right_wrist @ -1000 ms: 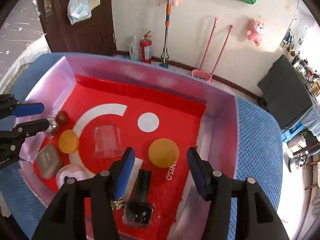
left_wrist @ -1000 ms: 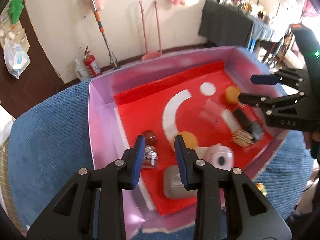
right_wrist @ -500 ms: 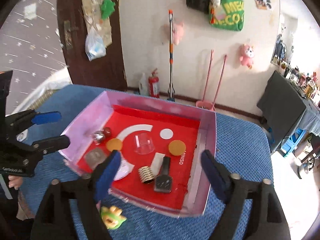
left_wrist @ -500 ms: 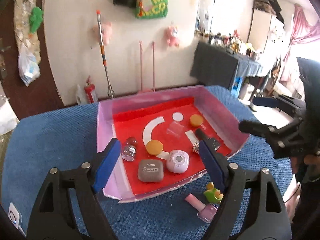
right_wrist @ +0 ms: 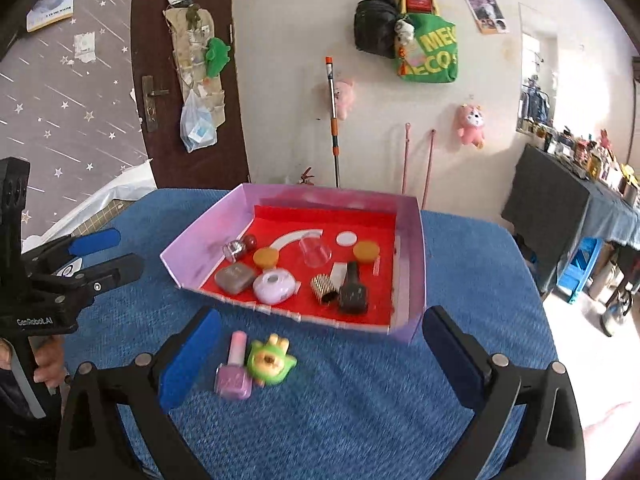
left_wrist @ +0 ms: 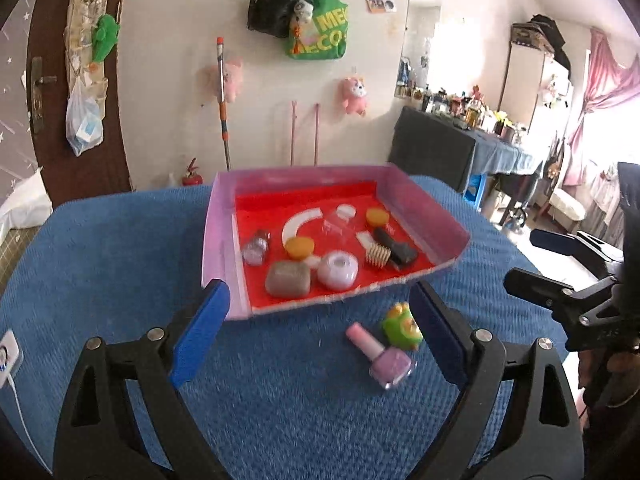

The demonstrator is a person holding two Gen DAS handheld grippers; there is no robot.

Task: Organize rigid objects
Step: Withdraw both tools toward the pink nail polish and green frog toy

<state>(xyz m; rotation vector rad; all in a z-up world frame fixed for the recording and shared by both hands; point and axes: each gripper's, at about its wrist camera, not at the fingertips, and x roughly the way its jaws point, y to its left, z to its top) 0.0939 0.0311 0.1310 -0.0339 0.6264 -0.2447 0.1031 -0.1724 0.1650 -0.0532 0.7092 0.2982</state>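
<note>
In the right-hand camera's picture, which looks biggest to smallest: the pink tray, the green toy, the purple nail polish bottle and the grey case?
1. Pink tray, by far.
2-3. Green toy and purple nail polish bottle: too alike to rank.
4. Grey case, though it lies farther from the camera.

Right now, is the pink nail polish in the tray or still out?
Out. The nail polish lies on its side on the blue cloth, beside the green toy, in front of the tray.

The green bag (right_wrist: 426,54) on the wall bore pale lettering, legible in part as "MEC" above "ECO". The left gripper (right_wrist: 106,254), seen in the right wrist view, carried the mark "GenRobot.AI" on its black body. No other text was legible.
</note>
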